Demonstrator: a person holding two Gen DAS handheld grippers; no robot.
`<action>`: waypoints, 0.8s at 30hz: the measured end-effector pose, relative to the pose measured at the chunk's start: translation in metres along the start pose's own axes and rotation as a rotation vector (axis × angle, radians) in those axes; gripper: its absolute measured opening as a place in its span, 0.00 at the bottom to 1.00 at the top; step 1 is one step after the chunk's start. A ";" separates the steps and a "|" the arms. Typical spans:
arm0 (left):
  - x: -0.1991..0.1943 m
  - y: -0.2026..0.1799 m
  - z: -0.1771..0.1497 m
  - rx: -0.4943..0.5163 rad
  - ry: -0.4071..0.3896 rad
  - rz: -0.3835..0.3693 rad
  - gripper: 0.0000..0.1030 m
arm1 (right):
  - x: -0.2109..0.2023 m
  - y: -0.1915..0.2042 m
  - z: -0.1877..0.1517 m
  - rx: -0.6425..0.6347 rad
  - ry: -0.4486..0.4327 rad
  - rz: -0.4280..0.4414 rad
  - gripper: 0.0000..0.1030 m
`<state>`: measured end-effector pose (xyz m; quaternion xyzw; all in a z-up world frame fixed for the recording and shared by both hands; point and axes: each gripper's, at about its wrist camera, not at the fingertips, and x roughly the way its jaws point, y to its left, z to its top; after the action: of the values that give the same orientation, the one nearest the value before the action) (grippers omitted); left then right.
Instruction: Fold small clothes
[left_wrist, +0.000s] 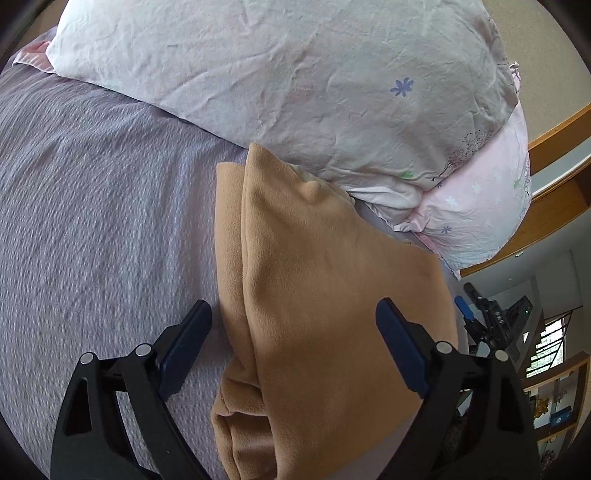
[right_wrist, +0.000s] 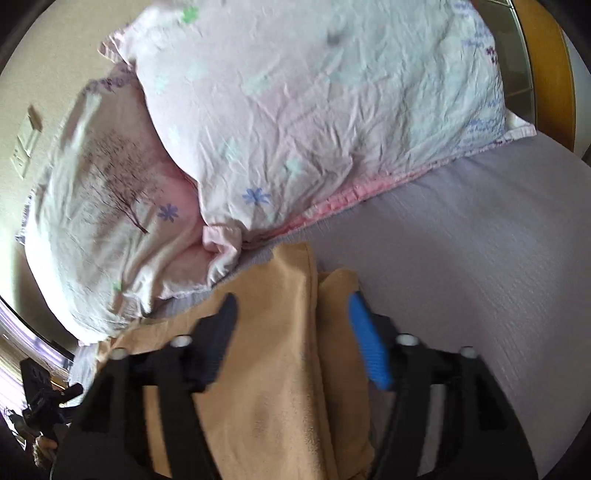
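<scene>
A tan fleece garment (left_wrist: 317, 295) lies folded lengthwise on the lilac bedspread (left_wrist: 92, 221), its far end against the pillows. My left gripper (left_wrist: 293, 314) is open above it, jaws wide on either side of the fold, holding nothing. In the right wrist view the same garment (right_wrist: 273, 369) lies under my right gripper (right_wrist: 293, 306), which is open, its jaws wide over the cloth. The other gripper (left_wrist: 484, 317) shows at the right edge of the left wrist view.
Two pale floral pillows (left_wrist: 277, 81) (right_wrist: 314, 110) are stacked at the head of the bed, just beyond the garment. A wooden headboard (left_wrist: 554, 177) and shelves (left_wrist: 557, 402) lie to the right. Bedspread extends to the right in the right wrist view (right_wrist: 461, 266).
</scene>
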<state>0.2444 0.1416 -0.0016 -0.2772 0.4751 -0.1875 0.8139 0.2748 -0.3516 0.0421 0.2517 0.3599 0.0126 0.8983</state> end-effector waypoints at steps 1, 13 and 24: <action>0.003 0.001 -0.001 -0.016 0.004 -0.011 0.62 | -0.008 0.001 0.001 -0.001 -0.037 0.027 0.76; -0.012 -0.035 0.001 -0.203 -0.049 -0.272 0.11 | -0.030 -0.030 -0.002 0.138 -0.138 0.228 0.76; 0.161 -0.216 -0.022 -0.280 0.211 -0.579 0.11 | -0.023 -0.053 -0.001 0.184 -0.103 0.248 0.76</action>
<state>0.2931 -0.1238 0.0183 -0.4887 0.4791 -0.3716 0.6273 0.2486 -0.4028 0.0320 0.3757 0.2793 0.0776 0.8803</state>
